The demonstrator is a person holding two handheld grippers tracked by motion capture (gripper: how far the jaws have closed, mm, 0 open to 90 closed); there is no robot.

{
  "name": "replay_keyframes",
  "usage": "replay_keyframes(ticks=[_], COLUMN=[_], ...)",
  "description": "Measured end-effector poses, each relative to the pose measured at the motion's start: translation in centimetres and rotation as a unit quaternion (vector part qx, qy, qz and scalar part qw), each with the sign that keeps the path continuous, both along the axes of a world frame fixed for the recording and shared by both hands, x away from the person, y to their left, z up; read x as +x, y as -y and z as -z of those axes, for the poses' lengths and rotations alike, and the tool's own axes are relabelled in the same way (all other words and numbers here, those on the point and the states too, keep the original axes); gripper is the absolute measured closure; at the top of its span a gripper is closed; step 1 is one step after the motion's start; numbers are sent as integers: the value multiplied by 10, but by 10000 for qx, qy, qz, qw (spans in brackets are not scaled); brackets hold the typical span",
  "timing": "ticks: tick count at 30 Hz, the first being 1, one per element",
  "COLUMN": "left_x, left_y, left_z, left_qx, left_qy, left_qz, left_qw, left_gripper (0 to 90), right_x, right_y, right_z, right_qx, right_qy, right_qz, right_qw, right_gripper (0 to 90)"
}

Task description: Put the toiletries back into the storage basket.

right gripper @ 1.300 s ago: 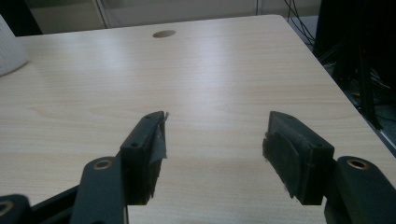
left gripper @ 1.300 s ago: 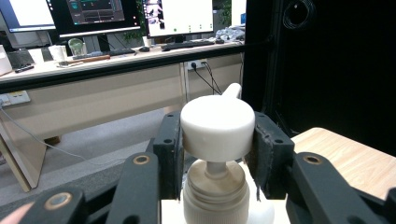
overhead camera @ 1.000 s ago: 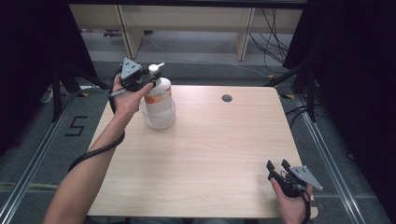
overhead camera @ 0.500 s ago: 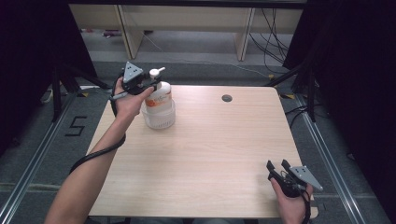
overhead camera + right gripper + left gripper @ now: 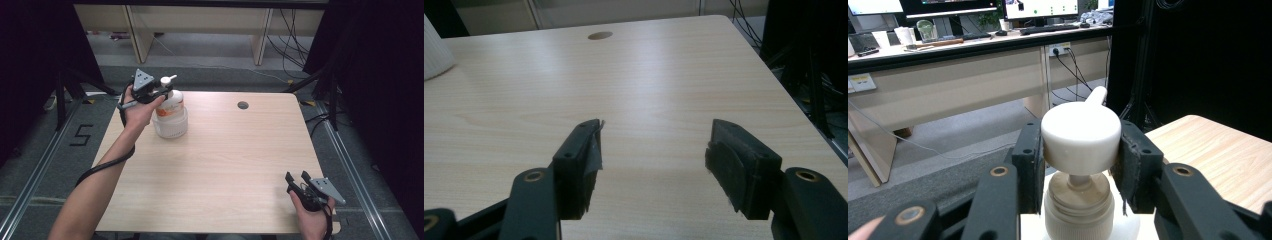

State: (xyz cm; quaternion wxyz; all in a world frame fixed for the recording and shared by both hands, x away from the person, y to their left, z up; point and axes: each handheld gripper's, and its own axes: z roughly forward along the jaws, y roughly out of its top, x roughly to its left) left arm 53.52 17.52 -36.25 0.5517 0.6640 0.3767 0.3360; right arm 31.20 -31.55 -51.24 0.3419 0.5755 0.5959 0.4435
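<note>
At the far left corner of the pale wood-grain table [image 5: 215, 170], the person's left hand [image 5: 137, 111] holds the left gripper [image 5: 159, 94] against the top of a white pump bottle [image 5: 171, 117]. The bottle is squat and round, of translucent white plastic with an orange-printed label on its upper part, and it stands upright on the tabletop near the left edge. In the left gripper view the two black jaws, faced with matte pads, are clamped on either side of the pump head [image 5: 1081, 137], a smooth, glossy white disc with a short spout pointing away from the camera; beneath it a thin stem runs into a ribbed, off-white screw collar [image 5: 1079, 210]. A grey three-cornered plate rides on top of this gripper, and a black cable loops down along the forearm.

Near the middle of the far edge sits a small round cable hole [image 5: 243, 105] (dark, rimmed in grey).

At the near right corner, the right hand [image 5: 312, 220] holds the right gripper [image 5: 296, 179] low above the tabletop. In the right gripper view its jaws stand wide apart with bare wood between them; the pads [image 5: 591, 155] look worn, one with a frayed edge.
</note>
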Motion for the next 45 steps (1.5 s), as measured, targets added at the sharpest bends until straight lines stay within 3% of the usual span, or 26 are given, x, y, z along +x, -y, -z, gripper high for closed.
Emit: replay_keyframes(ticks=[26,33,37,45], left_x=[-3,-8,-11,-17], left_y=[-3,1,3,-3], left_z=[5,4,5,6], left_qx=[-50,-130,-59,-53], left_qy=[15,-37,-113,-116], left_qz=[-48,-94,-169,-266], left_qw=[10000,9999,9998,9996], left_gripper=[572,437,337,278], right_x=[0,0,-1,-1], right_y=[-1,-1,-1,-1], right_z=[0,0,0,0], right_qx=[68,65,94,77], right_qy=[-19,-12,-24,-20], right_qz=[0,-6,5,-11], right_qw=[10000,10000,10000,10000], right_gripper=[390,388,387,386])
